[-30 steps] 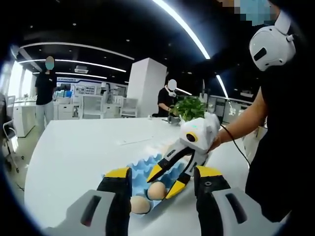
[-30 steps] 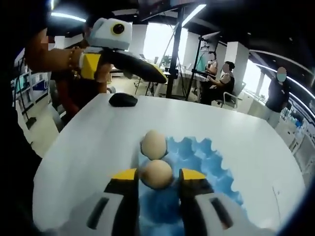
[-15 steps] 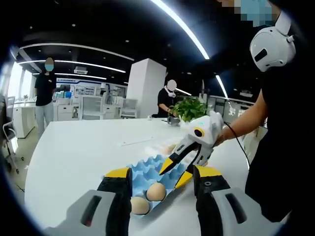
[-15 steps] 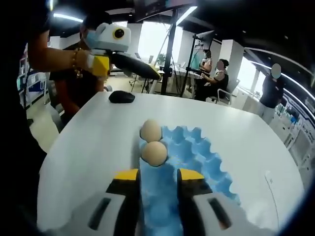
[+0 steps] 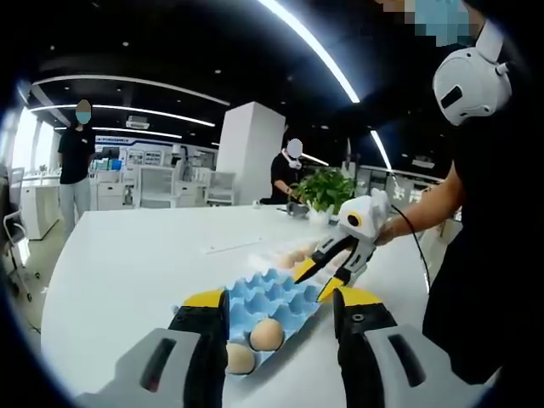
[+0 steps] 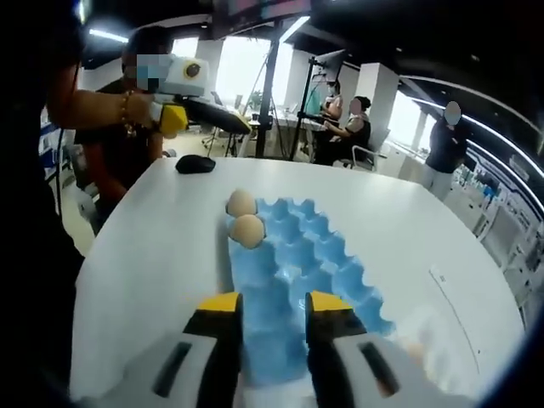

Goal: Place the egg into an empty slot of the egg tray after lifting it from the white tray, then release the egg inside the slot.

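Observation:
A blue egg tray lies on the white table, with two brown eggs in its far corner slots, one just in front of the other. My right gripper hangs open over the tray's near end with nothing between its jaws. In the left gripper view the same eggs sit at the tray's near end, behind my open left gripper. The right gripper hovers open over the tray's far side. Beyond it, brown eggs lie on a pale white tray.
The left gripper is held high above the table's far left. A black mouse lies beyond the tray. A potted plant stands at the table's far edge. A person's dark sleeve is at the right, and people stand farther off.
My right gripper let go of the egg into the slot beside the other egg, then drew back along the blue tray. The left gripper stayed nearly still.

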Action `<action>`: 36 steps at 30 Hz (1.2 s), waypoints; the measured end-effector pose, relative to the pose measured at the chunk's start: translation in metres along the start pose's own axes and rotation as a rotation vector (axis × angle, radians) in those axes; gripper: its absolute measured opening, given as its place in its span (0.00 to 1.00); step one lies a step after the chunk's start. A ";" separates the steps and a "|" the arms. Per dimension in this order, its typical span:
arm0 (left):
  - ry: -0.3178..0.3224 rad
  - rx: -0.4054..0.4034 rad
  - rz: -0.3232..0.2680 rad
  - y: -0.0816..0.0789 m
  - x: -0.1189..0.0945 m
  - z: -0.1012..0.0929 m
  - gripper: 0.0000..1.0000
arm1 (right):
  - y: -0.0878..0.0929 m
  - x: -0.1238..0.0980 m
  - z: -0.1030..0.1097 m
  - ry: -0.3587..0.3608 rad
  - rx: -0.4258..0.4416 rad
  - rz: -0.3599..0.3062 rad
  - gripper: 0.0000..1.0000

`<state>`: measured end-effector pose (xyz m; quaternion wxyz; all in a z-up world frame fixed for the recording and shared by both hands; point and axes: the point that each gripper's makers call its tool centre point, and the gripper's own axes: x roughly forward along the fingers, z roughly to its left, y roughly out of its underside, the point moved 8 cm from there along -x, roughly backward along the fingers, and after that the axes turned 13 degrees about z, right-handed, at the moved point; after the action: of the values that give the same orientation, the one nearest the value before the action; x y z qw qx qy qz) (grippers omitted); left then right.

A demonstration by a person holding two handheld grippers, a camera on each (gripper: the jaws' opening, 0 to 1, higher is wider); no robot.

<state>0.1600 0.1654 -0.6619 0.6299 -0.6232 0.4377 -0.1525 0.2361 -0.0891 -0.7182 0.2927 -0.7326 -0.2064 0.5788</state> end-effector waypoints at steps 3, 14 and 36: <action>0.001 0.001 0.001 0.000 0.000 0.000 0.50 | 0.008 -0.006 -0.002 0.012 0.017 0.011 0.29; -0.001 0.002 0.007 0.001 0.000 0.001 0.49 | 0.044 -0.035 -0.010 0.082 0.076 0.067 0.29; 0.012 0.008 0.001 -0.004 0.003 -0.001 0.48 | 0.100 -0.080 -0.026 0.209 0.172 0.181 0.29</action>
<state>0.1630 0.1617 -0.6592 0.6298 -0.6196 0.4411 -0.1578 0.2378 -0.2198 -0.7229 0.3211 -0.7765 -0.0577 0.5390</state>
